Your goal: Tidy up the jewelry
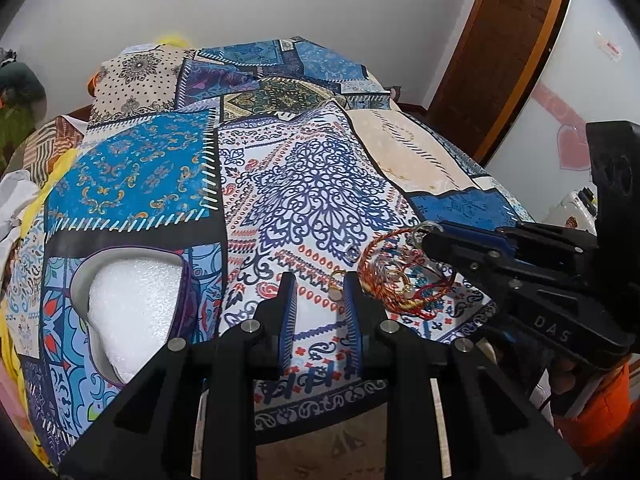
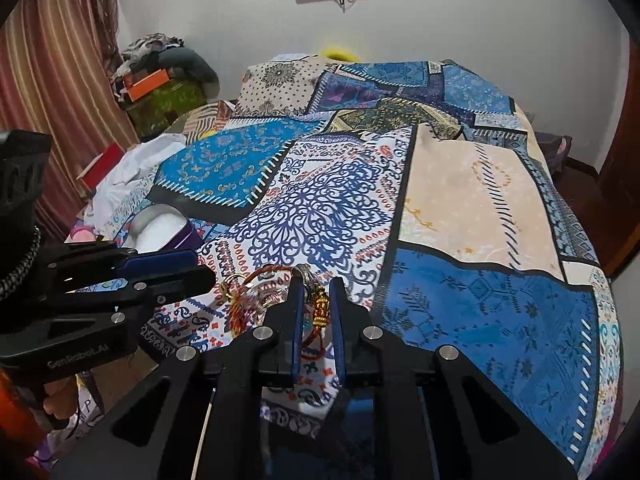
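Observation:
A tangle of red thread bracelets (image 1: 400, 284) with gold beads and rings lies on the patterned bedspread (image 1: 304, 184). My right gripper (image 2: 317, 285) is shut on a red bracelet (image 2: 320, 310), its gold beads between the pads and a silver ring (image 2: 303, 270) at the left fingertip. From the left wrist view that gripper (image 1: 425, 236) comes in from the right, with the silver ring (image 1: 423, 227) at its tip. My left gripper (image 1: 320, 282) stands narrowly open over the cloth, a small gold ring (image 1: 336, 282) beside its right finger. A purple box (image 1: 132, 312) with white foam lies to the left.
The purple box (image 2: 164, 228) shows again beyond the left gripper (image 2: 202, 276). White cloth (image 2: 136, 164) and piled clothes (image 2: 160, 80) lie at the bed's far left. A wooden door (image 1: 496, 52) stands at the right. A hand in an orange sleeve (image 1: 592, 404) holds the right gripper.

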Demonstrator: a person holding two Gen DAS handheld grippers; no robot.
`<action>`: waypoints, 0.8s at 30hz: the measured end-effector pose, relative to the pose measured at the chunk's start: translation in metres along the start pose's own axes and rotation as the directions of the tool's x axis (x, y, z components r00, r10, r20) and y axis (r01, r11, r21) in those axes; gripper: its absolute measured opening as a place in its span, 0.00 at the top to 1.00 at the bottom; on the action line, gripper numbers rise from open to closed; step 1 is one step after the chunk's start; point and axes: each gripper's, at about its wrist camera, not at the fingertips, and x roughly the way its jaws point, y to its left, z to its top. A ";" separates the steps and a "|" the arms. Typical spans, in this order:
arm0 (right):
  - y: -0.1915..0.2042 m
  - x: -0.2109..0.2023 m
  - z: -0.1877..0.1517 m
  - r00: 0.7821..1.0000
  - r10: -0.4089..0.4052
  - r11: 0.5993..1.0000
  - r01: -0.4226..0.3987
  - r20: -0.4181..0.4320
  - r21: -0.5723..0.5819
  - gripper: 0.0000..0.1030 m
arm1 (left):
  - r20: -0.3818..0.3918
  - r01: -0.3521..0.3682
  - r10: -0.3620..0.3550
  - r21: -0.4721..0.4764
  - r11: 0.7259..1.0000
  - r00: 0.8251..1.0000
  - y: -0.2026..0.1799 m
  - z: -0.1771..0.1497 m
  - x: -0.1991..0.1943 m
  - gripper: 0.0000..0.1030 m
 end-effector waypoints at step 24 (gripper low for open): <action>-0.021 -0.024 -0.014 0.998 -0.062 0.997 0.062 0.006 0.035 0.70 | -0.062 0.134 -0.138 -0.056 0.989 0.989 -0.029 0.009 0.019 0.78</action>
